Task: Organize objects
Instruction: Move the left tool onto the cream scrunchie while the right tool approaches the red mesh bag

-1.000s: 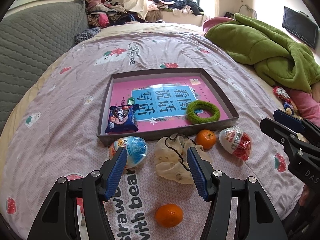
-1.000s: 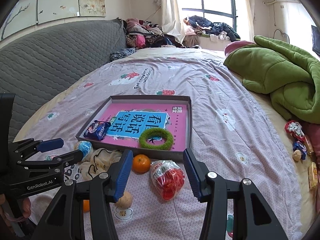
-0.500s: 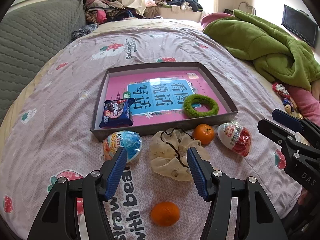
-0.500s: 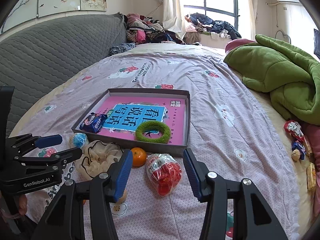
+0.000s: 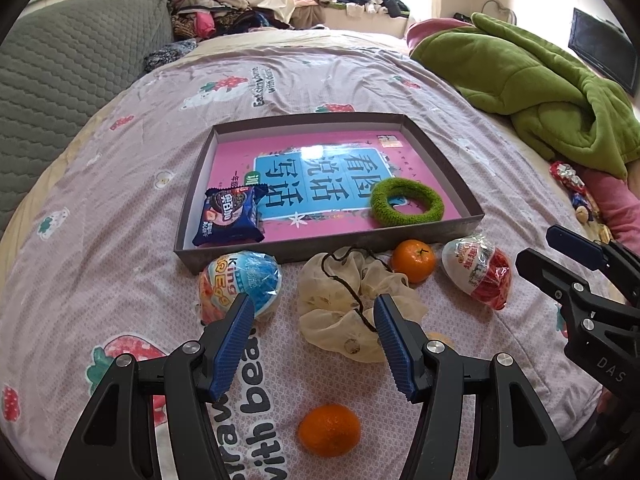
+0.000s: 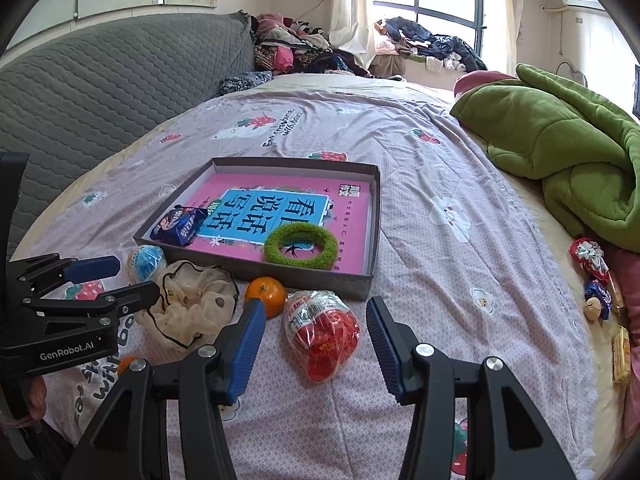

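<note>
Two black plastic grippers with ribbed blue pads hover over a pink quilted bedspread (image 5: 120,208) printed with strawberries and bears, and both stand open with nothing pinched. Left gripper (image 5: 314,312) sits above a crumpled cream chiffon scrunchie (image 5: 352,304) with a dark cord looped over it; right gripper (image 6: 316,312) frames a shiny plastic egg (image 6: 324,332), clear wrap over a red lower half, lying just in front of its pads. Shallow grey cardboard tray (image 5: 280,256) lies flat on the bed and holds three things: a glossy pink and blue book (image 5: 320,176) covering the floor of it, a dark blue foil cookie pack (image 5: 230,216) at the near-left corner, and a fuzzy green ring (image 5: 406,202) near the right wall. Outside the tray, lined up along its front wall, are a second egg (image 5: 240,284) in blue and orange wrap, the scrunchie, a small dimpled mandarin (image 5: 412,260) and the red egg. Another mandarin (image 5: 328,430) sits alone, closer in, below the left gripper's fingers. Lumpy green fleece blanket (image 6: 560,152) is heaped off to the right, well apart from the tray, and a grey quilted headboard (image 6: 100,92) runs along the left.
</note>
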